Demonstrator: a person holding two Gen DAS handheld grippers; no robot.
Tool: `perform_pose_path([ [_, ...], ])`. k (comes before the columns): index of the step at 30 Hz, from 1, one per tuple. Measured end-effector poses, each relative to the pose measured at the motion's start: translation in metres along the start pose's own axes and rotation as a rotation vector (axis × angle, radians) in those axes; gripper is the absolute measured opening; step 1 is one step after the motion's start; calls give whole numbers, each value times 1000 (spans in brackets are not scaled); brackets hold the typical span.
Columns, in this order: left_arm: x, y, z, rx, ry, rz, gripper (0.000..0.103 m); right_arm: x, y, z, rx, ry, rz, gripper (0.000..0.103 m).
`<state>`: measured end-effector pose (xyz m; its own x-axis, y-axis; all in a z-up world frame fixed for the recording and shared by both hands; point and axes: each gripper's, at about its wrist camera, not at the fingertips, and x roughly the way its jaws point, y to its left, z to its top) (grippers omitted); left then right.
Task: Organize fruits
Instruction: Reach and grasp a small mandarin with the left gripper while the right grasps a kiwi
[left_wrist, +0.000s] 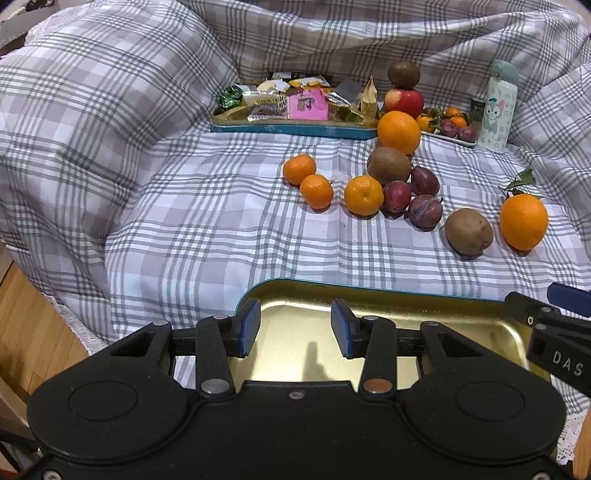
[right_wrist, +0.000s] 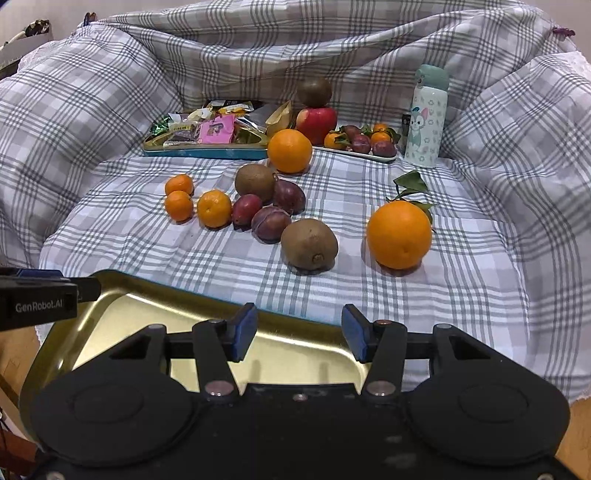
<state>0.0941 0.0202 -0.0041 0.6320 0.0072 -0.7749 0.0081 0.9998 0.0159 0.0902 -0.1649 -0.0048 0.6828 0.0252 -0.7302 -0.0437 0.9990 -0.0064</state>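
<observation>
A gold tray (left_wrist: 388, 291) (right_wrist: 155, 291) with a teal outside lies at the near edge of the checked cloth, under both grippers. My left gripper (left_wrist: 295, 328) is open over its left part, nothing between the blue pads. My right gripper (right_wrist: 299, 338) is open over its right part, also with nothing between the pads. Loose fruit lies beyond on the cloth: a leafy orange (right_wrist: 399, 236), a kiwi (right_wrist: 309, 243), three plums (right_wrist: 269, 223), three mandarins (right_wrist: 214, 207), another kiwi (right_wrist: 255, 181) and a second orange (right_wrist: 290, 149).
At the back stand a teal tray of snack packets (right_wrist: 207, 151), a red apple (right_wrist: 317, 123) with a kiwi on top, a white plate (right_wrist: 354, 154) of small mandarins and plums, and a patterned bottle (right_wrist: 426, 118). Bunched cloth rises around three sides. Wooden floor shows lower left.
</observation>
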Motion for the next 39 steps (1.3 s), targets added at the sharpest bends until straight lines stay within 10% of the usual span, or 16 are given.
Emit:
perform_pose_path([
  [39, 100, -8, 89, 68, 47, -103, 50, 106, -14, 50, 22, 81, 6, 55],
])
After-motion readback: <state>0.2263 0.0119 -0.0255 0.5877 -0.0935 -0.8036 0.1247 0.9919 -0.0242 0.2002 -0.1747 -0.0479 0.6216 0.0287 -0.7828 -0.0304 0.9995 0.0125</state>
